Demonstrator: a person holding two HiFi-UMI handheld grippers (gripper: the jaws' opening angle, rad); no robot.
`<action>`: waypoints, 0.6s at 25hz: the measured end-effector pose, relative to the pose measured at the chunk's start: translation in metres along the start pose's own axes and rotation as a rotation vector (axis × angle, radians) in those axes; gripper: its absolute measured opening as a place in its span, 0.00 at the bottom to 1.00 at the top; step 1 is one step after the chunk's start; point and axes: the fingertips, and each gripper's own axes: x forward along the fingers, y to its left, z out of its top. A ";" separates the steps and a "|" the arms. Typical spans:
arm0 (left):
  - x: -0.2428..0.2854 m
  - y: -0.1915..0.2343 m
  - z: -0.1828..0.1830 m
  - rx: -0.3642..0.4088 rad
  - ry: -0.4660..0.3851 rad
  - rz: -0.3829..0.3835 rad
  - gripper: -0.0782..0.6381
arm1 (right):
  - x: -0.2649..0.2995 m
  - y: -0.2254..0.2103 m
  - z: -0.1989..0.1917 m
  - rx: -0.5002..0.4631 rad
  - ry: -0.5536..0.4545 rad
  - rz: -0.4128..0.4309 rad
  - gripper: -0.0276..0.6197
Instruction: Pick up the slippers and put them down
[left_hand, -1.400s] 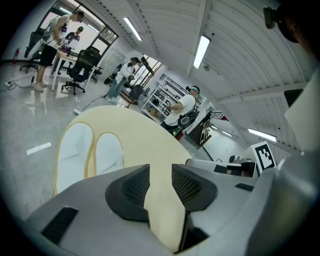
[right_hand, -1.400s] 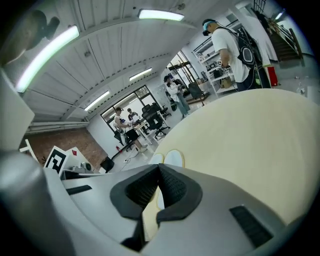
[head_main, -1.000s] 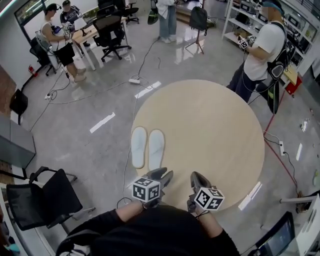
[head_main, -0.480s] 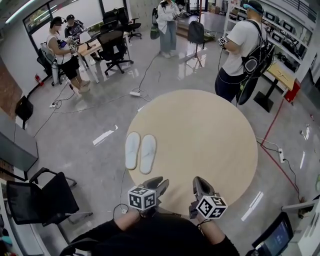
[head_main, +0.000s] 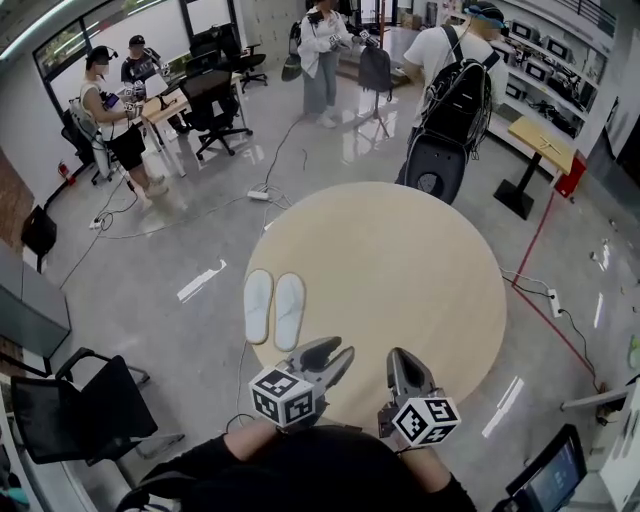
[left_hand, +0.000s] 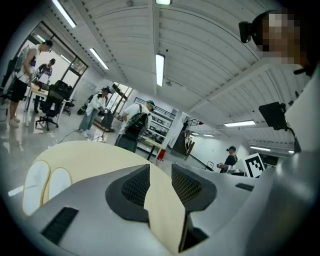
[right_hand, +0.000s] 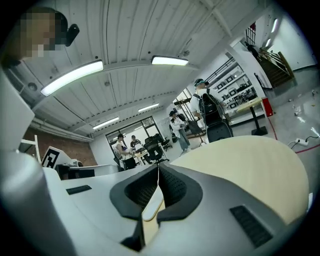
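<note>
The two pale slippers (head_main: 273, 307) are lying side by side, touching along their inner edges, at the nine o'clock edge of the round, light wooden table (head_main: 410, 270), their long sides running toward twelve o'clock. Both grippers are hovering above the table's six o'clock edge, well apart from the slippers and touching neither. The left gripper (head_main: 336, 353) is sitting at about five o'clock from the slippers, and its jaws are standing clearly apart with nothing between them; only bare table top is showing through the gap. The right gripper (head_main: 398, 356) is hanging just beside it toward three o'clock, and its jaws are pressing together on nothing. Beyond the table, a person with a black backpack (head_main: 452, 85) is standing at twelve o'clock on the glossy grey floor (head_main: 180, 240). A black chair (head_main: 78, 402) is standing at eight o'clock, and two people are gathering by a desk (head_main: 165, 100) at ten o'clock.
</note>
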 end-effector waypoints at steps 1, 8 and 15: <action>0.001 -0.002 -0.002 0.008 0.008 -0.016 0.32 | 0.003 0.004 -0.004 -0.001 0.010 0.005 0.07; -0.011 0.021 -0.007 -0.001 0.039 -0.009 0.32 | 0.021 0.025 -0.020 -0.011 0.050 0.006 0.07; -0.018 0.043 -0.004 -0.005 0.041 -0.017 0.32 | 0.041 0.037 -0.032 -0.020 0.070 0.001 0.07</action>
